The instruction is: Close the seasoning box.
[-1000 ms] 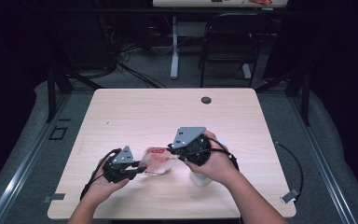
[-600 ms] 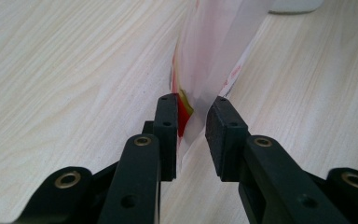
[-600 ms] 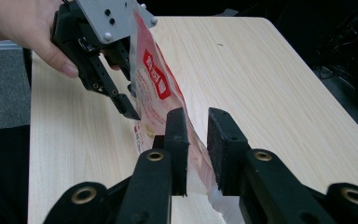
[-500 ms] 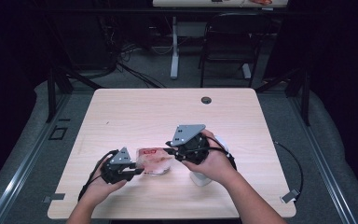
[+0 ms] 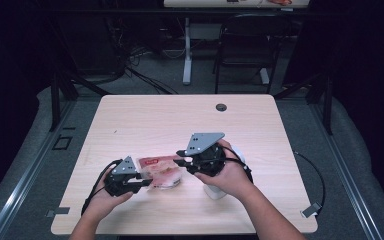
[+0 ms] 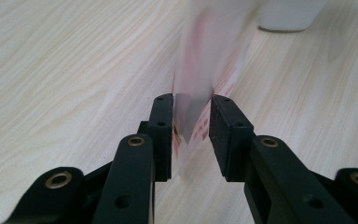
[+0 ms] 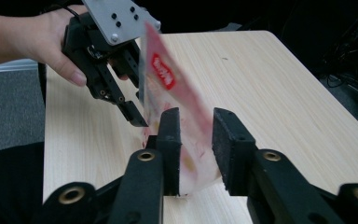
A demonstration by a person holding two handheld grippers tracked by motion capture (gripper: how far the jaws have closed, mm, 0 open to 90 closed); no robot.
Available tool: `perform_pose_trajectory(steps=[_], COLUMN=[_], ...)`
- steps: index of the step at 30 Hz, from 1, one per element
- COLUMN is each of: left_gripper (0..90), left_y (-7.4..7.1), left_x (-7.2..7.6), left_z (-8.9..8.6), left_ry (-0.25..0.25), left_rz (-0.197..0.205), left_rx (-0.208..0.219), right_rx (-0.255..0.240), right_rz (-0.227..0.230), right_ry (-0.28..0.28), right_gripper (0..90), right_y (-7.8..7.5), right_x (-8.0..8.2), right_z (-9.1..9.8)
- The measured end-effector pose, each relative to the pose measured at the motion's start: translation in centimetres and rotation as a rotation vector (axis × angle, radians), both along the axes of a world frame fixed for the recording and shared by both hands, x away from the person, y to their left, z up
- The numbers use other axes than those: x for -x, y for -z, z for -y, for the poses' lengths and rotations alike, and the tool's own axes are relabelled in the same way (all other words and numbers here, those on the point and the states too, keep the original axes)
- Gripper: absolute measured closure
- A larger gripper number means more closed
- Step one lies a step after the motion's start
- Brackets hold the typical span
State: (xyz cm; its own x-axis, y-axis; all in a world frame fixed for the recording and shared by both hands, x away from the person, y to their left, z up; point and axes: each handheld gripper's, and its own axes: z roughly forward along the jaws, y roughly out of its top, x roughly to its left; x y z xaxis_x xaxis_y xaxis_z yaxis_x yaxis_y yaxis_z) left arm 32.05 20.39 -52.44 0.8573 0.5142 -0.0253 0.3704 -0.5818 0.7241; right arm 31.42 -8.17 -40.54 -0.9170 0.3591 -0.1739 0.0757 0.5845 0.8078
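High view: a wooden table (image 5: 130,120) fills the middle of the frame. A clear plastic packet (image 5: 159,169) with red print and a red label lies left of centre in the lower half, between the two grippers.

Left gripper (image 5: 141,180): lower left of centre, held in the person's left hand (image 5: 102,197), jaws pointing right at the packet's left end. In the left gripper view the packet (image 6: 205,79) stands blurred between the two black jaws. The jaws have just been opening; a gap shows on the right pad's side, while the film lies against or just beside the left pad. Not pinching.

Right gripper (image 5: 179,161): centre of frame, held in the right hand (image 5: 227,175), jaws pointing left at the packet's right end. In the right gripper view the packet (image 7: 177,107) rises tilted between the pads. These jaws have also just been opening, and they stand spread with a clear gap to the right pad. The left gripper (image 7: 137,105) shows at upper left there, at the packet's far edge.

A white object (image 5: 217,191) stands on the table just below the right hand, partly hidden.
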Motion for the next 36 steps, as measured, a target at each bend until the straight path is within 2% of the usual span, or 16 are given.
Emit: perform_pose_trajectory(steps=[11,22,28,36], left_gripper=[68.8,62.6,60.6,60.5], left_y=[-0.1,-0.4,-0.7,-1.1], left_x=[0.1,0.1,0.3,0.5], left_z=[-0.2,-0.6,-0.4,-0.5], left_ry=[-0.007,-0.034,-0.042,-0.049], left_rz=[-0.004,-0.010,-0.001,-0.005], left_rx=[0.009,0.047,0.032,0.043], right_rx=[-0.041,-0.052,-0.058,-0.081], right_rz=[0.012,0.009,0.010,0.022], right_ry=[0.000,0.002,0.000,0.003], right_gripper=[67.4,66.6,65.9,64.7], right_y=[-0.6,-1.0,-1.2,-1.7], right_x=[0.2,0.4,0.7,1.1], right_z=[0.0,0.4,0.4,1.0])
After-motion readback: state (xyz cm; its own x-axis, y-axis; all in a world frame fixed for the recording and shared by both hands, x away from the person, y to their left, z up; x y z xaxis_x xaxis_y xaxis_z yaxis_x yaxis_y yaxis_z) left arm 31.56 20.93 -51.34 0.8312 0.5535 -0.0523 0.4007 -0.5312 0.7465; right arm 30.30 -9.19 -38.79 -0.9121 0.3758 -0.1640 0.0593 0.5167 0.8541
